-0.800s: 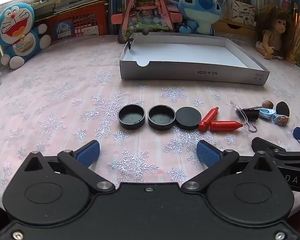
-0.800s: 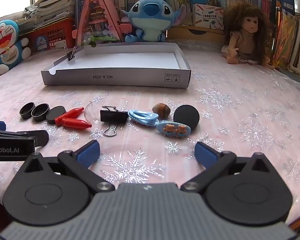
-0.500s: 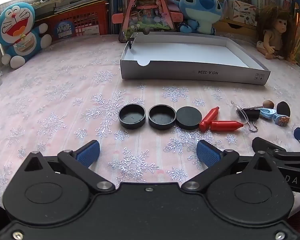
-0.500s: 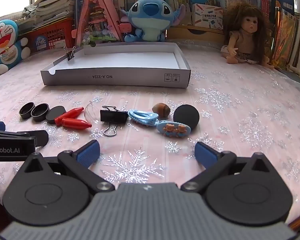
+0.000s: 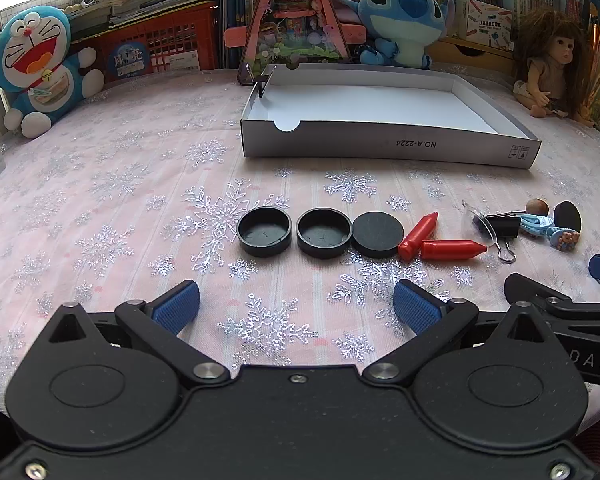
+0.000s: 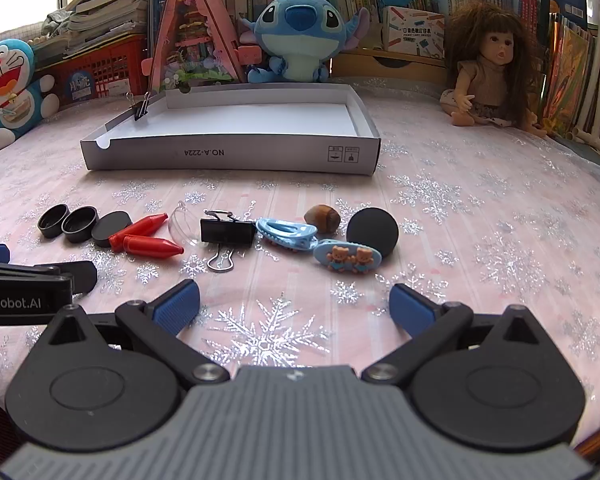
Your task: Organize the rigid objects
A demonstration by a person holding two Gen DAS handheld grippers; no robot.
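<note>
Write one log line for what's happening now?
left gripper: open, empty | right gripper: open, empty | white box: empty except binder clip on wall

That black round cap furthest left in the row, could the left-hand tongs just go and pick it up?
Probably yes. The left tongs stand wide open and empty, with only bare tablecloth between them and the cap. The neighbouring cap sits close, so one finger has little room there.

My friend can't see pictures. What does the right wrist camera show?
The open right hand-held gripper hovers over a pink snowflake tablecloth. Ahead lies a row of three black round caps, two red crayon-shaped pieces and a black binder clip, before an empty white cardboard tray.
</note>
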